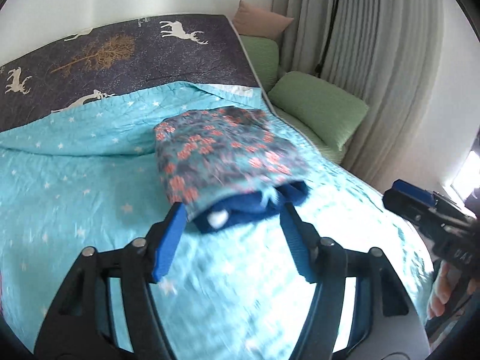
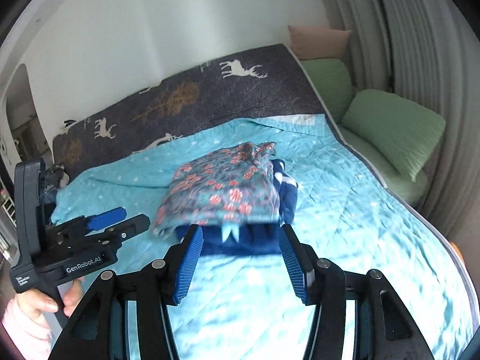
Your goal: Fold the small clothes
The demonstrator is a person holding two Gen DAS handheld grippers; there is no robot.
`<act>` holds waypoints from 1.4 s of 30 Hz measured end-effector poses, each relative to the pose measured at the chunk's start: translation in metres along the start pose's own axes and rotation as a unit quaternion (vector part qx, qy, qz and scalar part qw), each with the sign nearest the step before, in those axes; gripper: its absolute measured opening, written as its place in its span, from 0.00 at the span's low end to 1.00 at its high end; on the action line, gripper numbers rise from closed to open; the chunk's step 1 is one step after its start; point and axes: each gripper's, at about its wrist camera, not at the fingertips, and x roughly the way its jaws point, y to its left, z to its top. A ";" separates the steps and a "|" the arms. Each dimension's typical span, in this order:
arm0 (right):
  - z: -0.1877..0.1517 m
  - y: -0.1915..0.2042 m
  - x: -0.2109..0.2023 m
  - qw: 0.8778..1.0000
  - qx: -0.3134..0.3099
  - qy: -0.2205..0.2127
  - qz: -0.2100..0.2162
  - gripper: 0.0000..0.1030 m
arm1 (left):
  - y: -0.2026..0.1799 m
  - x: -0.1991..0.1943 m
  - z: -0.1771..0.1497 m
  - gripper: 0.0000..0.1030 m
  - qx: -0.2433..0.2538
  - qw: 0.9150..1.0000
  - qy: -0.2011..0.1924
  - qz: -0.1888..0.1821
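1. I see the folded floral garment lying on a folded navy garment, mid-bed on the turquoise star quilt.
2. My left gripper and right gripper stand spread, empty, near the stack.
3. Farther off: a dark deer-print bedspread; green pillows and curtains on the right.

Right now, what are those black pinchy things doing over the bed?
A person is folding small clothes with a pincher tool in each hand. The flowery cloth lies folded on top of a dark blue garment, stacked on the turquoise quilt. The left gripper and right gripper both stand open and hold nothing, just short of the pile.
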 end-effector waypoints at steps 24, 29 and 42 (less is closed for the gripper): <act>-0.088 0.082 -0.165 0.996 -0.063 -0.054 -0.031 0.74 | -0.042 -0.181 -0.109 0.83 0.028 0.996 -0.058 0.060; -0.123 0.082 -0.166 0.997 -0.059 -0.040 -0.013 0.74 | -0.029 -0.194 -0.138 0.83 0.018 0.995 -0.052 0.080; -0.141 0.099 -0.174 0.997 -0.064 -0.040 -0.027 0.74 | -0.006 -0.209 -0.156 0.83 -0.013 0.995 -0.061 0.074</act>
